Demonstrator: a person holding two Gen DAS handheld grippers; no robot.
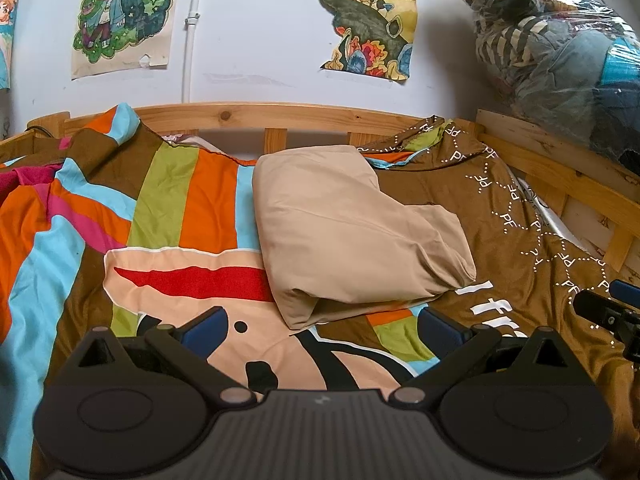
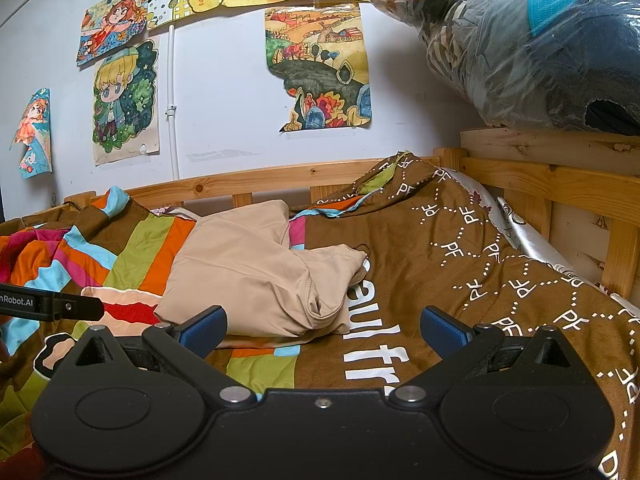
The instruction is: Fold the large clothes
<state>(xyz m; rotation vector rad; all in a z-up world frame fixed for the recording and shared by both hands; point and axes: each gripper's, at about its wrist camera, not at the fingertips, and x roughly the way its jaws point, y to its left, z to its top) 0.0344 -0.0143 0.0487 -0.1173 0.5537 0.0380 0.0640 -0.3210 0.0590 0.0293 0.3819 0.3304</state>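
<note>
Jaws on your left gripper [image 1: 322,326] are standing wide apart and holding nothing, filling the bottom of the left wrist frame with their blue pads hovering over the bedspread [image 1: 168,200]. Just beyond them, at the centre of the frame, the beige garment [image 1: 344,236] is lying folded into a thick bundle on that colourful striped spread, its near corner sitting between the two pads but apart from them. At the right edge, part of your right gripper [image 1: 612,312] is poking in. Along the top, drawings [image 1: 124,12] are hanging on the white wall above the wooden bed rail [image 1: 256,114], and a clear bag of clothes [image 1: 560,52] is sitting upper right.

In the right wrist view, your right gripper [image 2: 322,328] is also gaping wide and empty at the bottom. The beige garment [image 2: 248,276] is lying left of centre, just past the left pad. Your left gripper [image 2: 52,304] is showing at the left edge.
</note>
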